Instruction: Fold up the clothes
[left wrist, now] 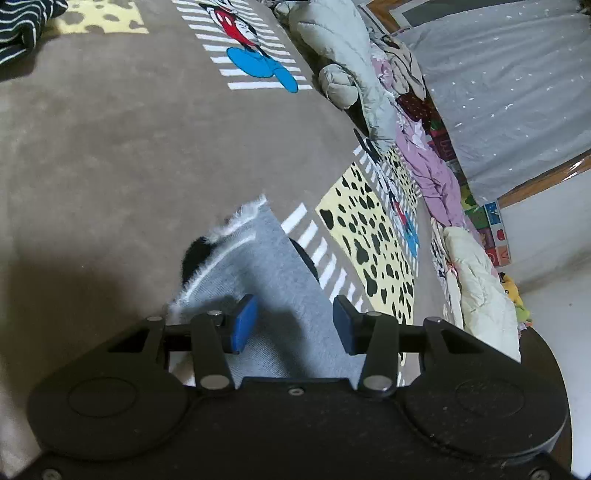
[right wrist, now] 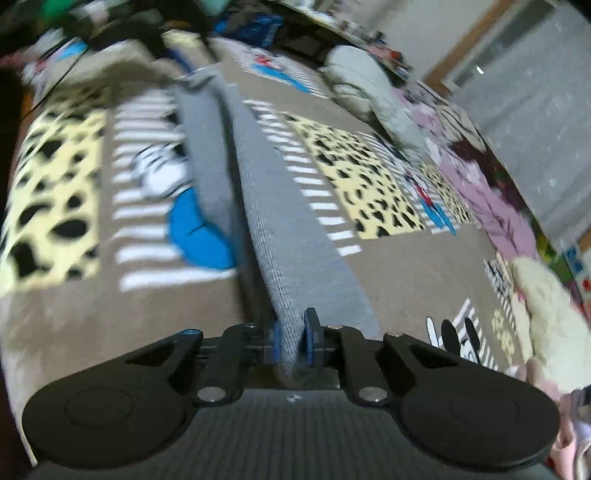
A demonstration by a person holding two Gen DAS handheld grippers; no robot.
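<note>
A grey knitted cloth (left wrist: 258, 266) with a white fringed end lies on the brown printed bedspread (left wrist: 110, 147). My left gripper (left wrist: 293, 325) hovers over its near part, open, its blue pads (left wrist: 243, 325) well apart, the cloth showing in the gap below them. In the right wrist view the same grey cloth (right wrist: 280, 221) runs as a long strip away from the camera. My right gripper (right wrist: 293, 339) is shut on its near end, a fold of the knit pinched between the blue pads (right wrist: 308, 339). That view is blurred.
Garments are piled along the bedspread's right edge: a grey padded one (left wrist: 343, 48), a lilac one (left wrist: 432, 166), a cream padded one (left wrist: 480, 288). A dark striped garment (left wrist: 22, 22) lies at the far left corner. A grey curtain (left wrist: 517, 92) hangs beyond.
</note>
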